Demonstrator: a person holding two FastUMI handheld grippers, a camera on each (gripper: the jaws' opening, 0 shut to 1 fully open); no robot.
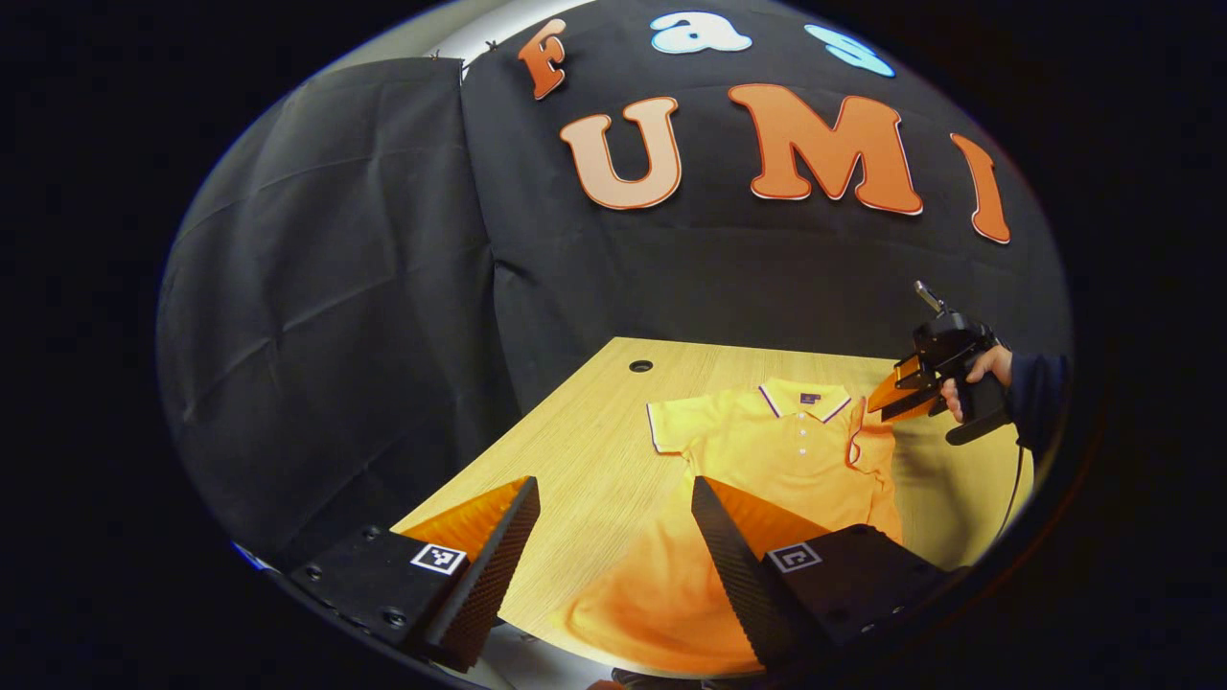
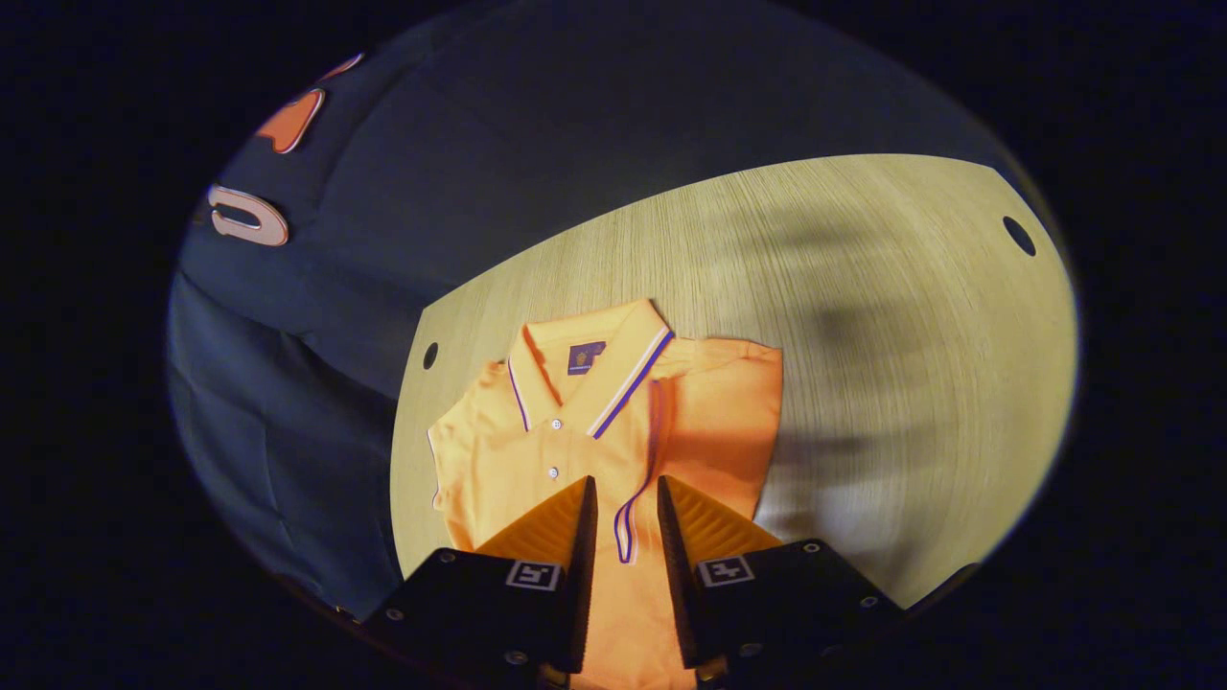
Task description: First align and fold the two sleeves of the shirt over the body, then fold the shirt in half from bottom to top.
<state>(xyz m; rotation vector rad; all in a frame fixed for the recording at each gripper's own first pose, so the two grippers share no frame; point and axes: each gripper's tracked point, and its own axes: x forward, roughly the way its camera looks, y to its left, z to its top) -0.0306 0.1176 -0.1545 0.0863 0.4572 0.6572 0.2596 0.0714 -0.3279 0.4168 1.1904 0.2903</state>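
We see an orange short-sleeved polo shirt (image 1: 767, 450) with a white-and-purple striped collar lying flat, front up, on the pale wood-grain table (image 1: 585, 441). In the right gripper view one sleeve (image 2: 709, 422) is already folded over the body, its striped cuff edge running down between our right gripper's (image 2: 621, 537) fingers, which stand a little apart with nothing pinched. The other sleeve (image 1: 671, 422) lies spread out flat. Our left gripper (image 1: 613, 537) hangs wide open and empty above the shirt's lower hem. Bare tabletop surrounds the shirt, with a round cable hole (image 1: 640, 366) near the far edge
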